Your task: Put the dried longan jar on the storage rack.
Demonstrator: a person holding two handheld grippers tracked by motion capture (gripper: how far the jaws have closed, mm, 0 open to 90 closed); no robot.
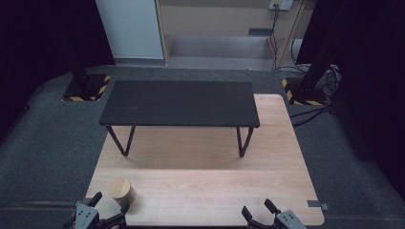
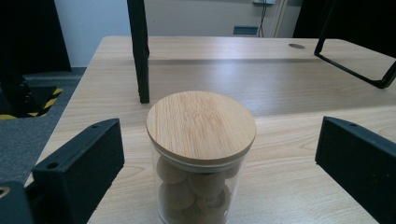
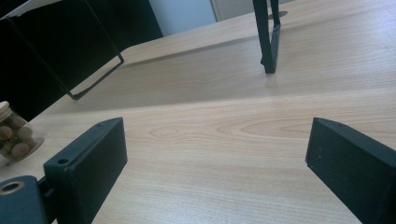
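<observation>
A clear glass jar (image 1: 121, 192) with a round bamboo lid stands near the front left corner of the wooden table (image 1: 200, 176). Several small brown balls lie inside the jar (image 2: 201, 158). My left gripper (image 1: 111, 205) is open, its jaws either side of the jar and not touching it. My left gripper (image 2: 219, 158) sits just short of the jar. My right gripper (image 1: 259, 210) is open at the front right with nothing between its jaws. In the right gripper view my right gripper (image 3: 215, 154) hovers over bare wood, and the jar (image 3: 14, 133) shows at the far left.
A low black shelf (image 1: 179, 102) on thin metal legs stands across the back half of the table. One leg (image 2: 139, 51) rises just behind the jar. Grey carpet surrounds the table, and black stands with yellow-striped bases (image 1: 86, 88) sit at the far corners.
</observation>
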